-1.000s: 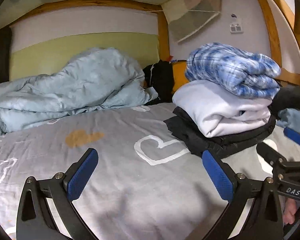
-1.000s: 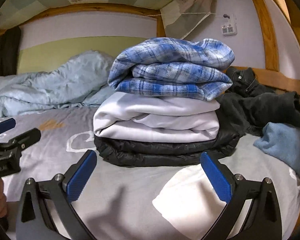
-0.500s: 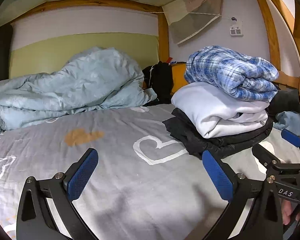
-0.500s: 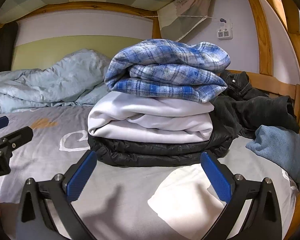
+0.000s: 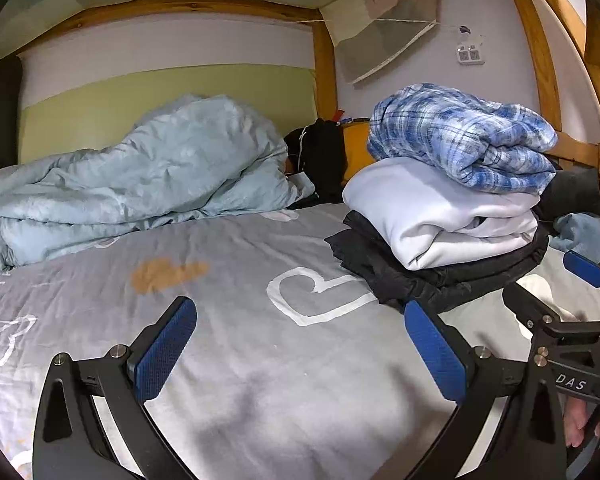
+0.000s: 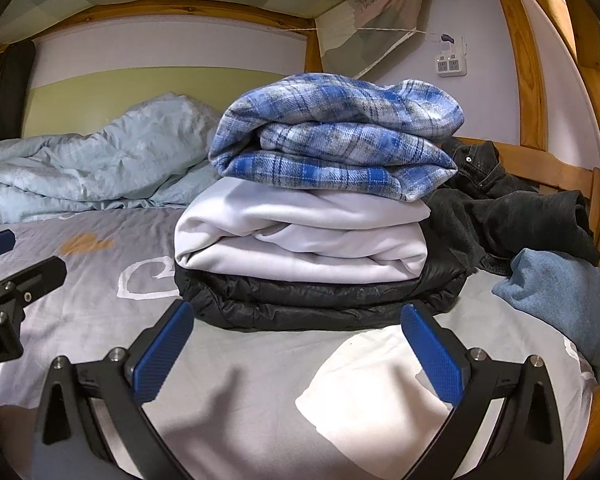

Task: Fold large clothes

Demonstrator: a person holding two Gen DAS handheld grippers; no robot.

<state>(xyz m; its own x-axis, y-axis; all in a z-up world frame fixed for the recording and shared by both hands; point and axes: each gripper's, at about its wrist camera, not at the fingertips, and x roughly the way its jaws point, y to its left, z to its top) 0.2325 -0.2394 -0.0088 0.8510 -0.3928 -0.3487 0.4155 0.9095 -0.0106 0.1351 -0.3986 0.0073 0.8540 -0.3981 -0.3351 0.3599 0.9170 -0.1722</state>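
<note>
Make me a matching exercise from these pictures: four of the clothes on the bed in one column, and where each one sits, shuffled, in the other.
Things:
1. plaid shirt
2. white garment
3. black jacket
4. blue denim piece

Places:
A. bottom of the pile, on the bedsheet
B. loose on the sheet, right of the pile
C. top of the pile
D. middle of the pile

Pairs: 1-C, 2-D, 3-A, 4-B
</note>
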